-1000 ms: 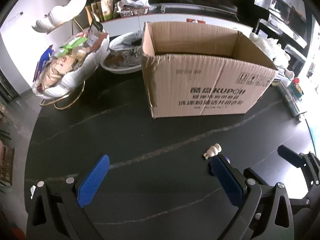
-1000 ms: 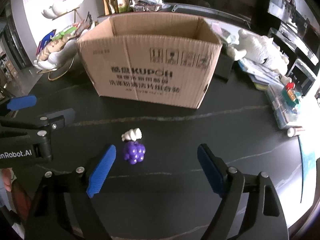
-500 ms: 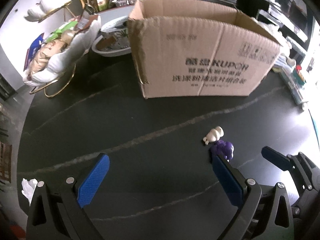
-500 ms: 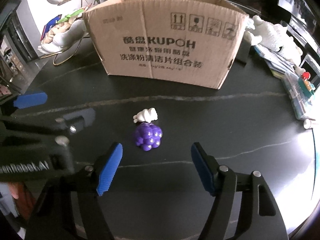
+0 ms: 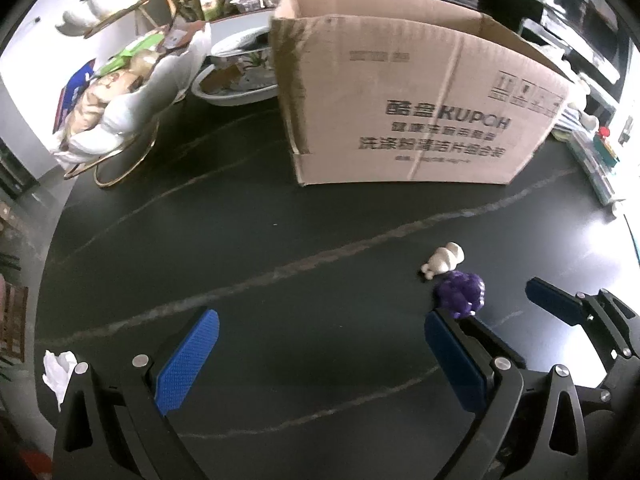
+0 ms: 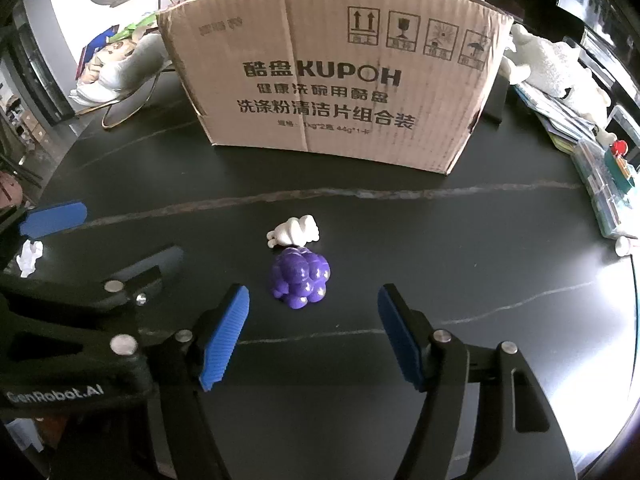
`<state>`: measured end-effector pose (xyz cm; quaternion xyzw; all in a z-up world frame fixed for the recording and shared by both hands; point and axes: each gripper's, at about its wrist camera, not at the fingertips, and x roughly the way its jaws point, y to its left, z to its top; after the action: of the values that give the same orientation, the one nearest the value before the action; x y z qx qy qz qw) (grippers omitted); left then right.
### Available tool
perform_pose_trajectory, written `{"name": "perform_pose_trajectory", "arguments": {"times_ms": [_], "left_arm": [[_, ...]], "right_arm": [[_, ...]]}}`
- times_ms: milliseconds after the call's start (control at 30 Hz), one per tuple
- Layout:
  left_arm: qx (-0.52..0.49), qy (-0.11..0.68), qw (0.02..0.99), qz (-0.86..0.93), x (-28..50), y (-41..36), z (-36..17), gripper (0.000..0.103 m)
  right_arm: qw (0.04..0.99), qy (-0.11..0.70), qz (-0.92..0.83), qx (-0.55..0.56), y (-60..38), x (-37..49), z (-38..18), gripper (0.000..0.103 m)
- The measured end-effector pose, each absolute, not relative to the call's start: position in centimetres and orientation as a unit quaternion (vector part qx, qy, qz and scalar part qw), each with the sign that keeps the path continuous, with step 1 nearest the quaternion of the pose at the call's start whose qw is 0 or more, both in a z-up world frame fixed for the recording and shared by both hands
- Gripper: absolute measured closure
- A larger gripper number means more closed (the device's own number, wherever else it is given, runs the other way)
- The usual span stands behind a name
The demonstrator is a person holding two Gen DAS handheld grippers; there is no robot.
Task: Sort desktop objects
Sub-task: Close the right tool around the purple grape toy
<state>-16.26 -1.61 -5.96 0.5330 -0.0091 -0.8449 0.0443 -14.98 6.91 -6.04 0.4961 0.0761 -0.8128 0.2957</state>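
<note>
A purple grape-cluster toy (image 6: 300, 276) lies on the black table (image 6: 460, 248), touching a small white figurine (image 6: 294, 232) just behind it. My right gripper (image 6: 312, 300) hovers over the near side of the grape toy. Its jaws are closing, and the blue pads stand clear on either side, touching nothing. In the left wrist view the grape toy (image 5: 460, 294) and the figurine (image 5: 444, 260) sit just beyond the right fingertip (image 5: 436, 324) of my left gripper (image 5: 320, 320), which is wide open and holds nothing. A cardboard box (image 6: 332, 80) stands open behind the toys.
Left of the box stand a white shell-shaped dish of snacks (image 5: 132, 92) on a gold stand and a shallow bowl (image 5: 236, 88). A crumpled white paper (image 5: 58, 364) lies at the near left edge. A white plush toy (image 6: 548, 60) and a plastic organiser (image 6: 608, 200) line the right side.
Both grippers have sunk toward the table and come closer to the toys. The right jaws have narrowed around the line of the grape toy. The toys have not moved.
</note>
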Motion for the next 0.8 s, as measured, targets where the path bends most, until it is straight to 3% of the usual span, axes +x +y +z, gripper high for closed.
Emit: {"name": "perform_pose_trajectory", "arguments": {"times_ms": [800], "left_arm": [[0.548, -0.008, 0.049, -0.835, -17.1, -2.5, -8.2, 0.001]], "right_arm": [[0.298, 0.098, -0.806, 0.502, 5.2, -15.5, -8.0, 0.061]]}}
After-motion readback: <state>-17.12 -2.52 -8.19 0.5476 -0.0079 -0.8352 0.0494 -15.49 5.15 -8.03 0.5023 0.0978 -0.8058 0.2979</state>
